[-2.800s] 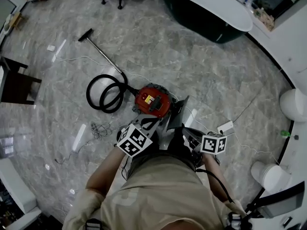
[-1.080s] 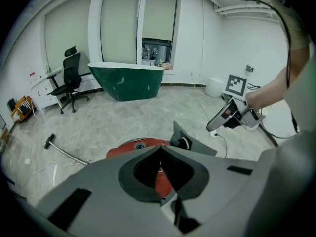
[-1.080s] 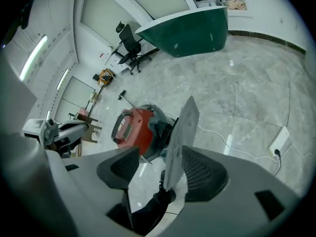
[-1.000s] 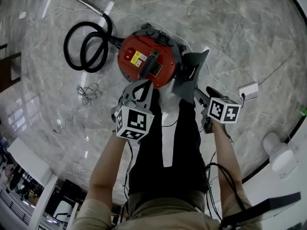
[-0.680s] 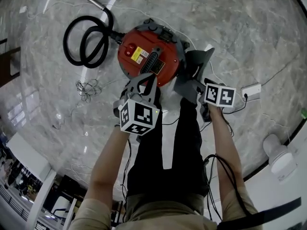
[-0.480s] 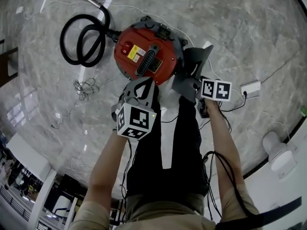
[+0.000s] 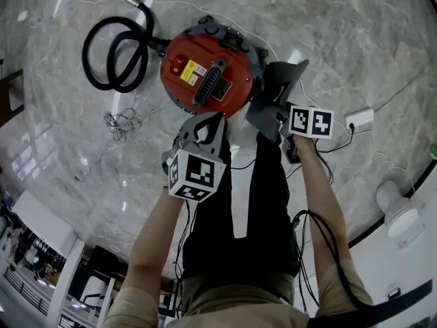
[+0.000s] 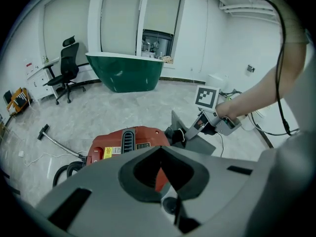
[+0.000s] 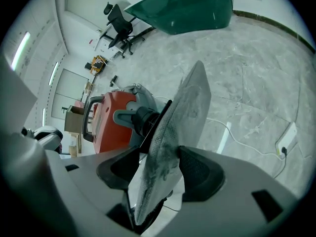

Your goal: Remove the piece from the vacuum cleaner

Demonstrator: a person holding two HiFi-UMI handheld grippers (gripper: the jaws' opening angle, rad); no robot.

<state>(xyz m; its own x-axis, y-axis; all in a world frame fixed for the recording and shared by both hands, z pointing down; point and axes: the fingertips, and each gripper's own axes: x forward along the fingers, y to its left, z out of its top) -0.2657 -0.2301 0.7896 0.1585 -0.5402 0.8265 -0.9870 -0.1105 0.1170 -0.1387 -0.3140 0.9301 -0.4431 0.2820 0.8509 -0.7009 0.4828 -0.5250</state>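
Since half a second ago, my right gripper [image 7: 273, 120] has drifted slightly up and right in the head view. It holds the grey piece [image 7: 281, 82] beside the red vacuum cleaner [image 7: 205, 80]. Left gripper view: my left gripper [image 8: 159, 149] has its jaws together and empty, above the vacuum cleaner. Right gripper view: my jaws clamp the grey piece, its far side by the black port [image 9: 144, 121].

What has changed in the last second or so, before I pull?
The right hand-held gripper has moved forward along the grey piece toward the vacuum and is shut on it. The left hand-held gripper stays shut and empty just short of the vacuum. The piece still looks attached to the vacuum.
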